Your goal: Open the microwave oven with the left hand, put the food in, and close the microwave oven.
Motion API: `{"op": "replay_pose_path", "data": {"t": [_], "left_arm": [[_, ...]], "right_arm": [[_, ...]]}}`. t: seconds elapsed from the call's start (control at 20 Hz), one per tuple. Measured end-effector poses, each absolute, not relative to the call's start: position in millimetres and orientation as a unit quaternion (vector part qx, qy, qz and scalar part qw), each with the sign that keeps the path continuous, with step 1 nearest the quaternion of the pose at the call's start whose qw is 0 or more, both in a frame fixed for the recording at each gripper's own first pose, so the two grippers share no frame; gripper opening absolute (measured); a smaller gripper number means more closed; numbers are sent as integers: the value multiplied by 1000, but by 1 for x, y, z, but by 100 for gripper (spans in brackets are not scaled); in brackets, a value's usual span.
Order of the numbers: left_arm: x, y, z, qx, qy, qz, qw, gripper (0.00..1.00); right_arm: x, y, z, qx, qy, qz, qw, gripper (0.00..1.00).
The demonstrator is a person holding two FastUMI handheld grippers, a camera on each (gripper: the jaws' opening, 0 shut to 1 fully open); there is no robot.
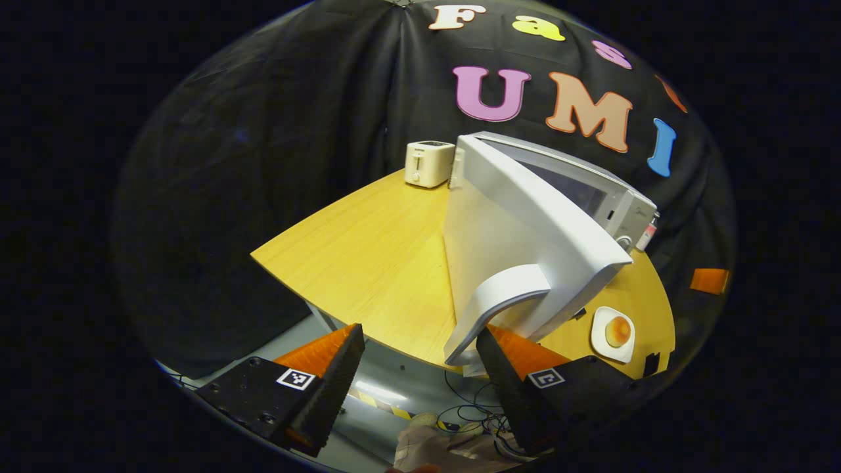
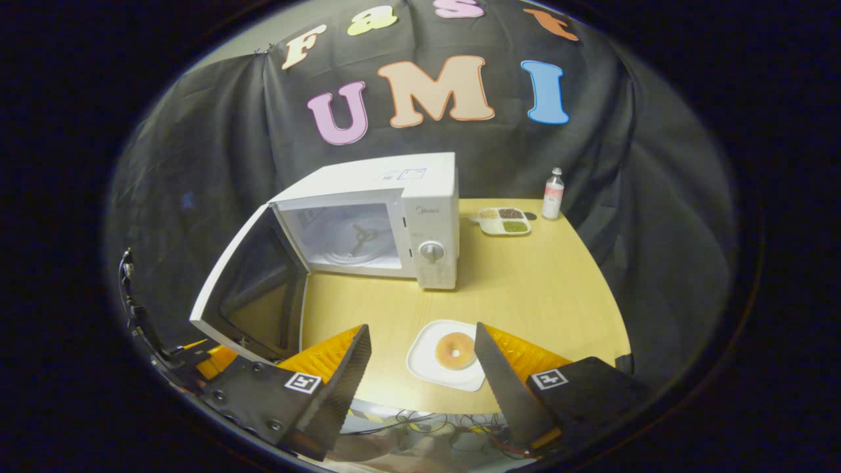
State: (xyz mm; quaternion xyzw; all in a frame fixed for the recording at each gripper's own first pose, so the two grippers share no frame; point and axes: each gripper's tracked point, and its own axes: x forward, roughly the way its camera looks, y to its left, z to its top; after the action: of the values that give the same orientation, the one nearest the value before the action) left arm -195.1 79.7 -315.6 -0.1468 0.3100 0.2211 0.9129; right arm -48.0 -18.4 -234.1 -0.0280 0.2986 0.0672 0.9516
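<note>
Counter (image 2: pixel 545 295): yellow wood, centre of the right gripper view.
Microwave oven (image 2: pixel 394 217): upper centre, door (image 2: pixel 246 295) swung open leftward.
Left hand-held gripper (image 1: pixel 420 368): spread wide, door handle (image 1: pixel 493 309) just above its fingers.
Right hand-held gripper (image 2: pixel 420 368): spread wide, empty.
Plate (image 2: pixel 427 368): lower centre, carried the doughnut (image 2: pixel 455 350).

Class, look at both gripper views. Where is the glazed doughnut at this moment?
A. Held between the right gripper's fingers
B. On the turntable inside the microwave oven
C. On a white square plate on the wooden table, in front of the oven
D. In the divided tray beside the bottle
C: the round glazed doughnut lies on the white square plate on the yellow wooden table, in front of the white microwave oven, whose door hangs open.
</note>
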Motion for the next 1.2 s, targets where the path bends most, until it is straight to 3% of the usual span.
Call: {"op": "replay_pose_path", "data": {"t": [0.4, 0.45, 0.55, 0.65, 0.7, 0.8, 0.85, 0.95, 1.0, 1.05, 1.1, 1.15, 1.2], "left_arm": [[-232, 147, -312, -108, 315, 294, 896, 100], [-236, 156, -310, -103, 314, 304, 894, 100], [-241, 172, -306, -102, 310, 329, 886, 99], [-245, 184, -294, -109, 298, 354, 880, 99], [-250, 190, -289, -111, 291, 369, 876, 99], [-256, 199, -278, -116, 275, 397, 868, 99], [-257, 202, -271, -118, 266, 409, 865, 99], [-261, 208, -256, -121, 247, 433, 858, 99], [-262, 211, -248, -121, 236, 445, 855, 99], [-263, 213, -239, -123, 226, 455, 852, 99], [-263, 214, -230, -125, 215, 466, 849, 99], [-262, 215, -223, -128, 203, 475, 847, 98], [-264, 214, -216, -129, 194, 482, 845, 98]], "right_arm": [[-31, -45, -297, -34, 356, 42, 933, 99], [-28, -47, -306, -30, 365, 41, 929, 94], [-24, -53, -322, -25, 385, 35, 922, 94], [-19, -55, -334, -17, 397, 31, 917, 100], [-16, -56, -341, -14, 404, 30, 914, 94], [-10, -58, -357, -11, 419, 31, 907, 94], [-6, -60, -364, -13, 428, 31, 903, 100], [0, -64, -380, -18, 444, 33, 895, 100], [3, -65, -389, -20, 452, 34, 891, 94], [5, -66, -395, -22, 461, 37, 886, 100], [7, -65, -403, -23, 469, 42, 882, 94], [7, -66, -408, -27, 478, 45, 877, 94], [8, -67, -415, -33, 483, 48, 873, 100]]}}
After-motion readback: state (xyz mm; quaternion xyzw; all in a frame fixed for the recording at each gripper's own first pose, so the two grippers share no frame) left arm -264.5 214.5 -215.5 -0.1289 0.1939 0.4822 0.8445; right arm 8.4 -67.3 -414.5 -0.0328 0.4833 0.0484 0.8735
